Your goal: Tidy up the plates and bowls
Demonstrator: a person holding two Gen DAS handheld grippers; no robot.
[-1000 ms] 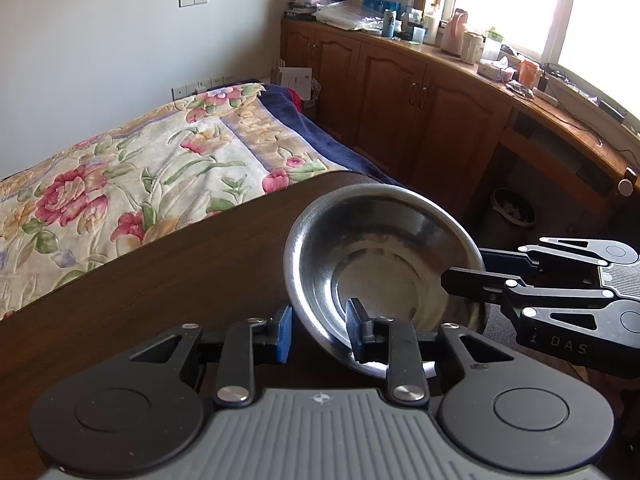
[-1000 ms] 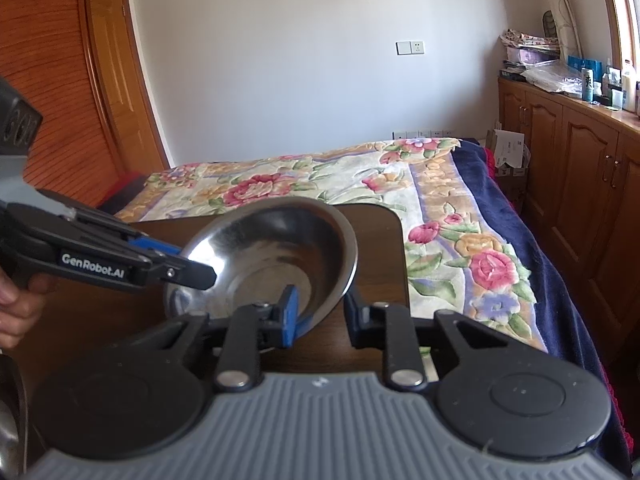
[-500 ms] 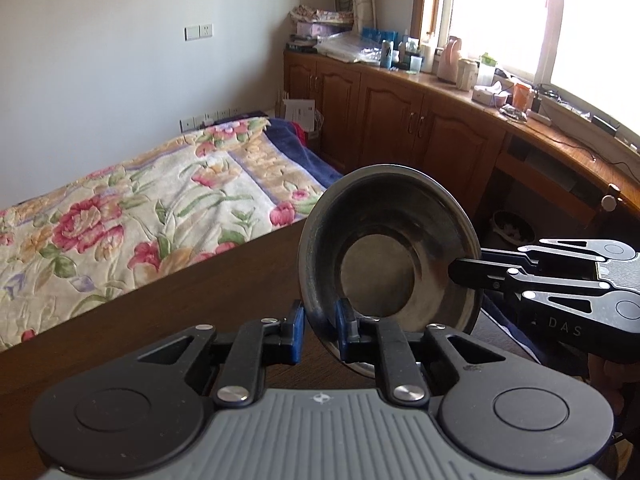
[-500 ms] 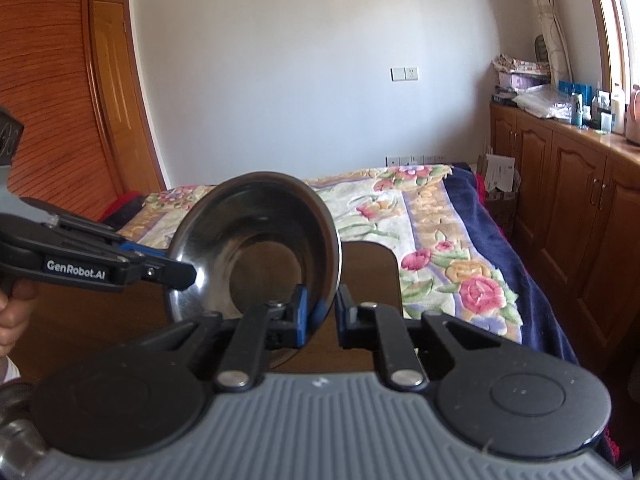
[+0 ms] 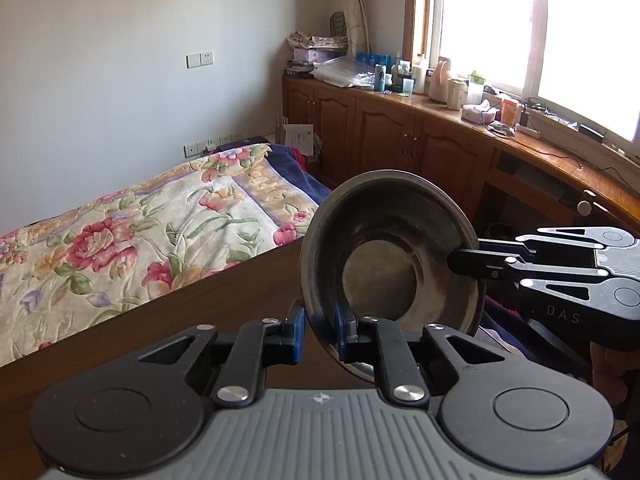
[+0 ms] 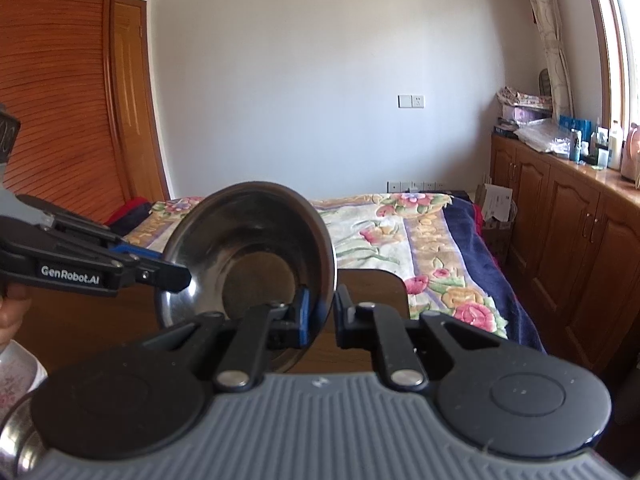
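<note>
Both grippers' fingers (image 5: 298, 330) (image 6: 302, 320) clamp opposite rims of the tilted steel bowl (image 5: 390, 248).

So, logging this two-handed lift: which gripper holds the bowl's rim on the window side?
The right gripper: its jaws clamp the rim of the bowl nearest the window; the left gripper clamps the rim nearer the bed.

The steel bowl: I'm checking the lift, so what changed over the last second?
The steel bowl rose off the table and tipped from lying nearly flat to standing on edge. Left gripper and right gripper both stayed clamped on opposite rim edges.
</note>
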